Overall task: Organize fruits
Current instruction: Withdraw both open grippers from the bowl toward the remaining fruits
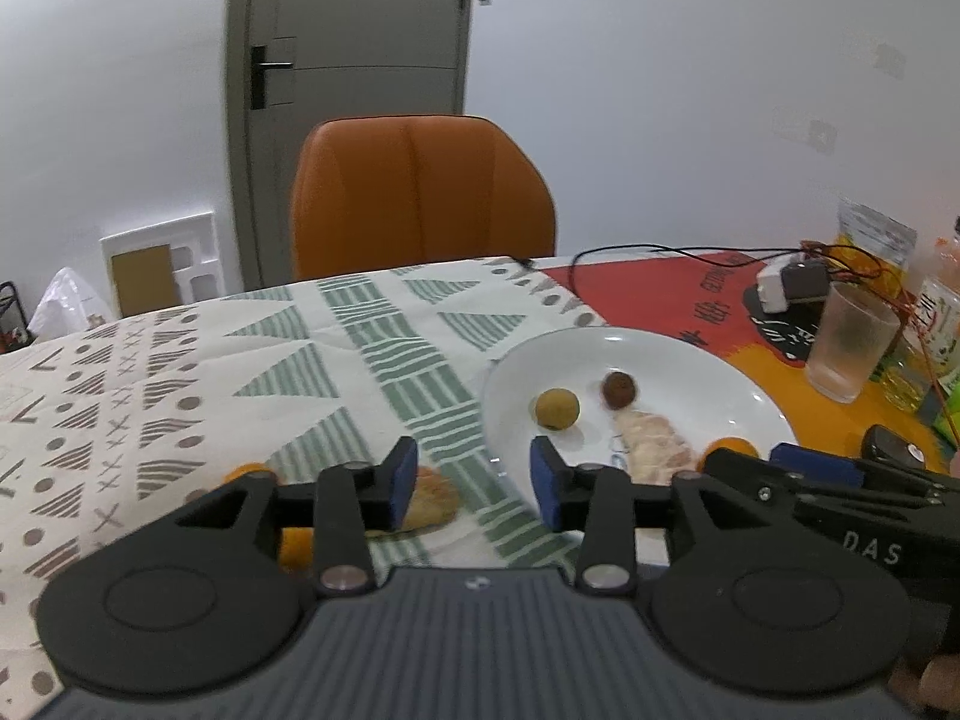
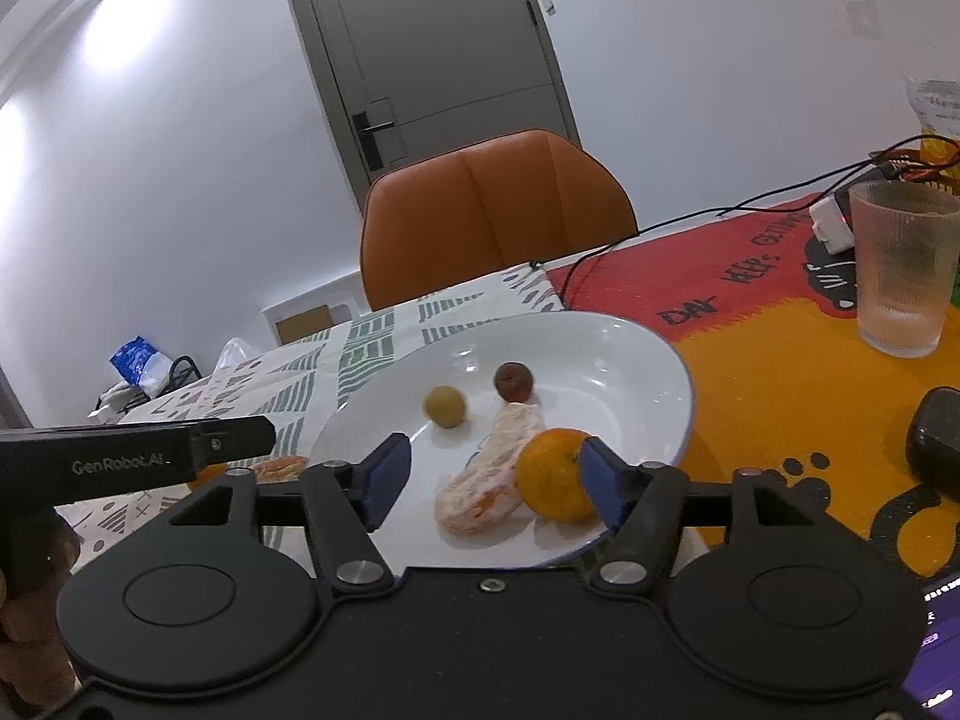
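Note:
A white plate (image 2: 630, 354) holds a yellow-green round fruit (image 2: 444, 406), a dark red round fruit (image 2: 513, 382), peeled citrus segments (image 2: 489, 474) and a whole orange (image 2: 555, 474). My right gripper (image 2: 491, 483) is open over the plate's near side; the orange rests against its right finger. The plate also shows in the left wrist view (image 1: 720, 372). My left gripper (image 1: 473, 483) is open and empty above the tablecloth, left of the plate. A peeled citrus piece (image 1: 429, 504) and small oranges (image 1: 249, 473) lie on the cloth beside its left finger.
A ribbed glass (image 2: 903, 270) stands to the right on the orange-red mat. A dark object (image 2: 933, 438) lies near the right edge. A cable (image 2: 690, 228), a white adapter and packets sit at the back right. An orange chair (image 2: 498, 210) stands behind the table.

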The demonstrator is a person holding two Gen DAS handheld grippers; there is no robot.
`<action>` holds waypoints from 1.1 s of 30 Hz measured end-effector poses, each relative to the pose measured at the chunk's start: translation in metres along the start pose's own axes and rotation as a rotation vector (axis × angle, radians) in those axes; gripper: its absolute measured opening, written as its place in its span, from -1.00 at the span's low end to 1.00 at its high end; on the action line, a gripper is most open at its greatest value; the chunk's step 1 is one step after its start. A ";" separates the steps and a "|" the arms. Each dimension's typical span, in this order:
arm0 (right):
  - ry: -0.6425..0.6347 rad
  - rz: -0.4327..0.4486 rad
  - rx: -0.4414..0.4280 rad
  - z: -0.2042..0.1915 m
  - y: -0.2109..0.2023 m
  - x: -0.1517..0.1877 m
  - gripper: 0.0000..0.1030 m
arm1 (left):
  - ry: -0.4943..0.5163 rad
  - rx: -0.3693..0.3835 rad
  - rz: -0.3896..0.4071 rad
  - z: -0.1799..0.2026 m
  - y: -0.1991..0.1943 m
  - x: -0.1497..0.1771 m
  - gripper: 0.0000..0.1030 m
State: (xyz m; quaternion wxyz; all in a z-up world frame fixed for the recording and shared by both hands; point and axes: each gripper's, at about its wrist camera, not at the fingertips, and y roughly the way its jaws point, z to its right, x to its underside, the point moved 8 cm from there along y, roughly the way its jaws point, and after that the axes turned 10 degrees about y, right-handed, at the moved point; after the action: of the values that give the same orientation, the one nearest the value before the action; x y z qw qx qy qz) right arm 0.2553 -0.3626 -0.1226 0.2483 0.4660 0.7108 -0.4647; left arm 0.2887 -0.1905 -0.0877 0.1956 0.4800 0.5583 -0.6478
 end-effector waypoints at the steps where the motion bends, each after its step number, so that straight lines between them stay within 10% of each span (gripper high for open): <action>1: -0.004 -0.002 -0.002 -0.003 0.000 0.001 0.25 | -0.005 -0.006 0.001 -0.004 -0.002 0.001 -0.08; 20: -0.100 -0.059 -0.090 -0.071 0.010 0.021 0.43 | -0.108 -0.133 -0.020 -0.086 -0.036 0.033 0.16; 33: -0.156 -0.091 -0.123 -0.101 0.019 0.032 0.88 | -0.153 -0.157 -0.038 -0.115 -0.039 0.051 0.33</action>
State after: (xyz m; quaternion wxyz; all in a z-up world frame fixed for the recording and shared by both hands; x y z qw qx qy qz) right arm 0.2665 -0.2559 -0.1110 0.3094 0.3795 0.7370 -0.4659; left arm 0.2805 -0.0597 -0.1001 0.2625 0.4015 0.5998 -0.6404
